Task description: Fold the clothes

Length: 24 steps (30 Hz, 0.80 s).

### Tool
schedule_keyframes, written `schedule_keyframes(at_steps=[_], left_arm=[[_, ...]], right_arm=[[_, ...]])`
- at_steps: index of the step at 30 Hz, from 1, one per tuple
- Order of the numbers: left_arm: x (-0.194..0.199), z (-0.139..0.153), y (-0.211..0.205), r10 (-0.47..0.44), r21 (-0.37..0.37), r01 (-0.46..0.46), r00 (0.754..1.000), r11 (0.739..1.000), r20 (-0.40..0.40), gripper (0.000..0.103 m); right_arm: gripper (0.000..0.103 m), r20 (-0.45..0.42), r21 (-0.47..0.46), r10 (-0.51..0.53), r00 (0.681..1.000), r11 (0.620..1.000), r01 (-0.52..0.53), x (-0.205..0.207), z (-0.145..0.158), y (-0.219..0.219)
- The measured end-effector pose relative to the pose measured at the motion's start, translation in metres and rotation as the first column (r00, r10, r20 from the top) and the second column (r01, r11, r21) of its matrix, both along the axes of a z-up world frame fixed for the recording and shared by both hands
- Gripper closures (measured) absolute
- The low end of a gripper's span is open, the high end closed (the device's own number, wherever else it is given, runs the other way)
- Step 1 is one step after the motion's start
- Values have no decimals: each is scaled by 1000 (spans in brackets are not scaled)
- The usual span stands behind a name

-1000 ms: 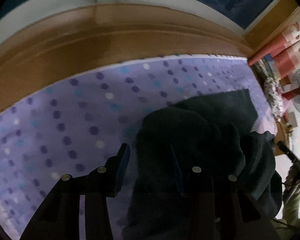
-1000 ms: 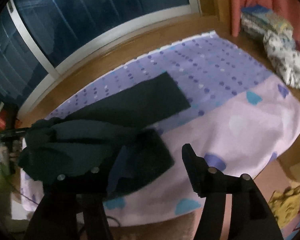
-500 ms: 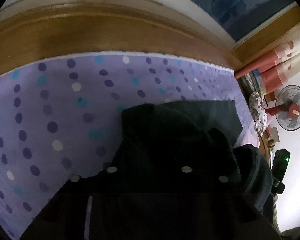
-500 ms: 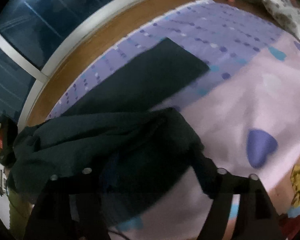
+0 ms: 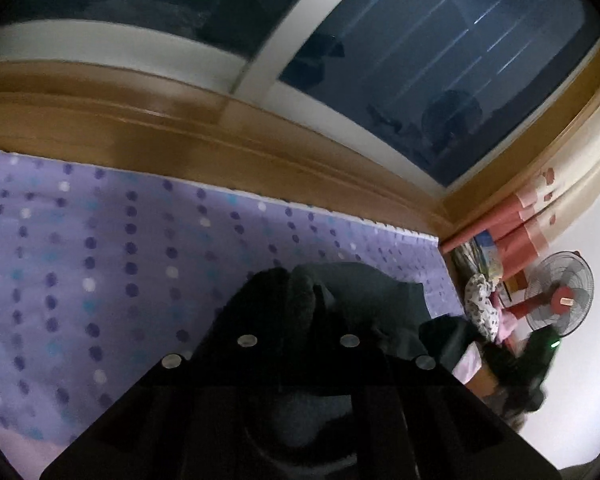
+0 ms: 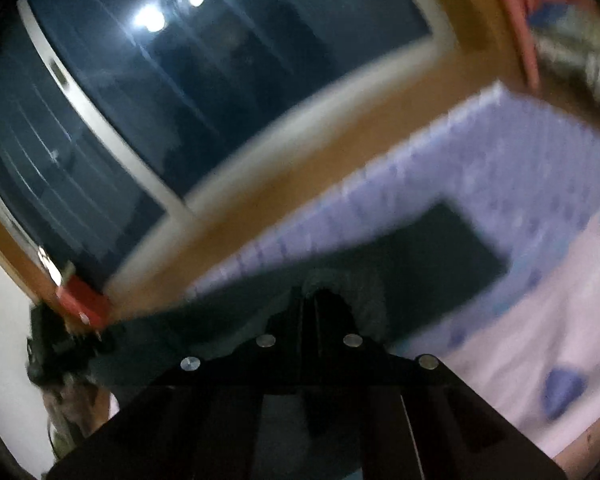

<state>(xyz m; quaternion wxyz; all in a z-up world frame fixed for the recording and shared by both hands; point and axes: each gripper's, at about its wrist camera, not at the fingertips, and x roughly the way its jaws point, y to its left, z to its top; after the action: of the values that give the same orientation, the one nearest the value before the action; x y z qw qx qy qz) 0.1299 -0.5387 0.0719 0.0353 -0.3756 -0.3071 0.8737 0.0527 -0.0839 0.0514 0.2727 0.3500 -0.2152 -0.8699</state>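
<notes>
Garment: a dark garment [image 6: 440,256] lies on the bed, across the dotted purple part of the sheet [image 5: 100,272]; one long flat section runs toward the far right, and the near end is bunched up at the grippers.
Left gripper: the left gripper [image 5: 300,300] has its jaws closing, with a bunch of dark cloth between them; the pads look to be pressing on it already.
Right gripper: the right gripper [image 6: 314,300] is pressed together on a fold of the same garment, which humps up around its tips.
Setting: a wooden ledge [image 5: 180,132] and a dark window [image 6: 180,80] sit behind the bed; a fan [image 5: 560,300] stands at the right of the left view.
Blur: the right view is smeared, so the garment's edges there are rough.
Done: both grippers have hold of the near end. The far section lies flat, but whether it counts as a finished fold I cannot tell.
Left: by my reading this is the start of a fold. The gripped end has yet to be lifted, carried over and laid down, then smoothed. No neat folded stack shows yet.
Risk: dark cloth on dark jaws hides how many layers each grip has, so a layer may slip.
</notes>
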Motion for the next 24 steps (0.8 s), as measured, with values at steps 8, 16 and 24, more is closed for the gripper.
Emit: schedule_keyframes(at_steps=[8, 16, 24], left_arm=[[19, 58, 33, -1, -41, -5, 992, 999, -126, 94], [-3, 84, 71, -13, -146, -3, 994, 989, -112, 94], [-82, -21, 115, -34, -276, 100, 972, 956, 234, 92]], right_arm=[[100, -177, -24, -167, 970, 986, 166, -24, 77, 83], [100, -162, 263, -181, 970, 940, 219, -96, 86, 119], [79, 40, 711, -27, 999, 703, -10, -134, -33, 48]])
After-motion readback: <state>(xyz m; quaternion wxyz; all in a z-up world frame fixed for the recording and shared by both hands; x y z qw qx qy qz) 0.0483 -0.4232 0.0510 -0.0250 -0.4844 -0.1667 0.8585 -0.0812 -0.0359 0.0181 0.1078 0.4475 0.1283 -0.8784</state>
